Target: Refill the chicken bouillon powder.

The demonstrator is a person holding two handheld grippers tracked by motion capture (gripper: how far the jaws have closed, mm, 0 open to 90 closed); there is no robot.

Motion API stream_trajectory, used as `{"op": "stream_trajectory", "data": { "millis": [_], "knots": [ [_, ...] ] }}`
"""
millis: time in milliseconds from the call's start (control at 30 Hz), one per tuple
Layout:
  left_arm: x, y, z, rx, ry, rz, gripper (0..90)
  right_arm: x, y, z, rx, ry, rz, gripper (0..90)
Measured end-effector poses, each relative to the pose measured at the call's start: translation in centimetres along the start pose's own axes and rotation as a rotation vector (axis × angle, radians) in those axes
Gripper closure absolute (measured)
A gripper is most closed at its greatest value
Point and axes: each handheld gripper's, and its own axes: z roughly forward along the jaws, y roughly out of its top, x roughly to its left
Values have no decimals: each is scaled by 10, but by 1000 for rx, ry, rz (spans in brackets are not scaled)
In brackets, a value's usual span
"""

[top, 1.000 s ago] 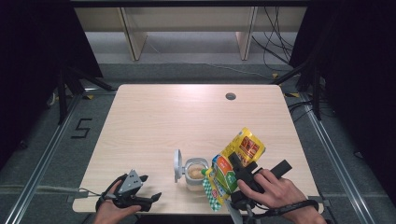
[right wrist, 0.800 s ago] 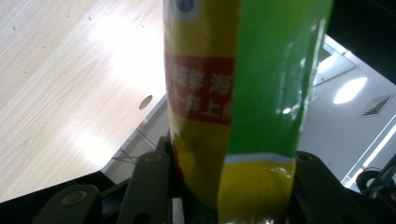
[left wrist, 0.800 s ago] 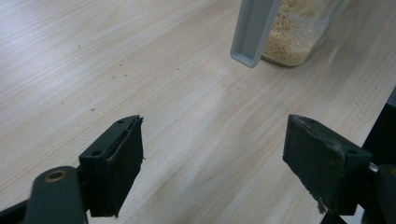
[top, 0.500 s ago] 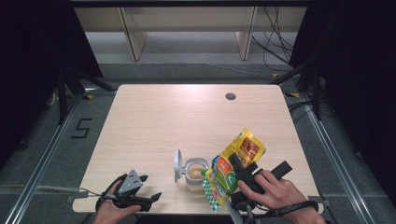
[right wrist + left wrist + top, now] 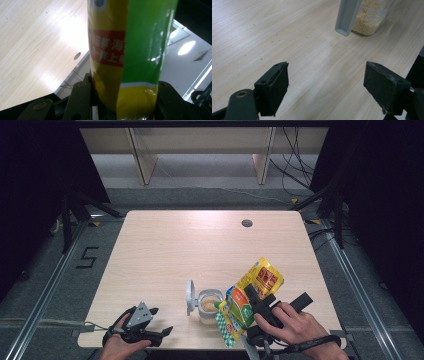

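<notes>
We've got the right gripper (image 5: 250, 307) with jaws pinching one yellow-green snack bag (image 5: 250, 295), tipped mouth-down over the one clear jar (image 5: 209, 306) near the counter's (image 5: 200, 245) front edge, likely so the contents pour in. The jar's hinged lid (image 5: 190, 296) stands flipped open on its left side, keeping the mouth free; pale grains already sit inside. The left gripper (image 5: 159, 330) rests low at the front left, jaws spread with nothing between them, aimed at the jar, probably ready to steady it. Count: one bag, one jar, two grippers.
</notes>
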Motion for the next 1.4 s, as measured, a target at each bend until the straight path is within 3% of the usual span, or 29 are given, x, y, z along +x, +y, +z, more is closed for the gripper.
{"op": "stream_trajectory", "data": {
  "millis": [100,200,233,933,1200,1267,1400],
  "knots": [
    [0,0,-1,4,-2,-1,194,2,0,0,-6,10,12,659],
    [0,0,-1,6,-2,-1,194,0,-1,0,-2,15,-19,659],
    [0,0,-1,12,-3,1,194,6,1,-1,12,28,74,660],
    [0,0,0,3,-2,-2,194,5,0,-2,14,11,77,660],
    [0,0,0,3,-2,-1,194,7,-1,-2,12,23,87,660],
    [0,0,0,4,-2,0,194,8,0,-2,8,17,114,660],
    [0,0,0,4,-2,0,194,9,0,-2,11,3,113,660]
  ]
}}
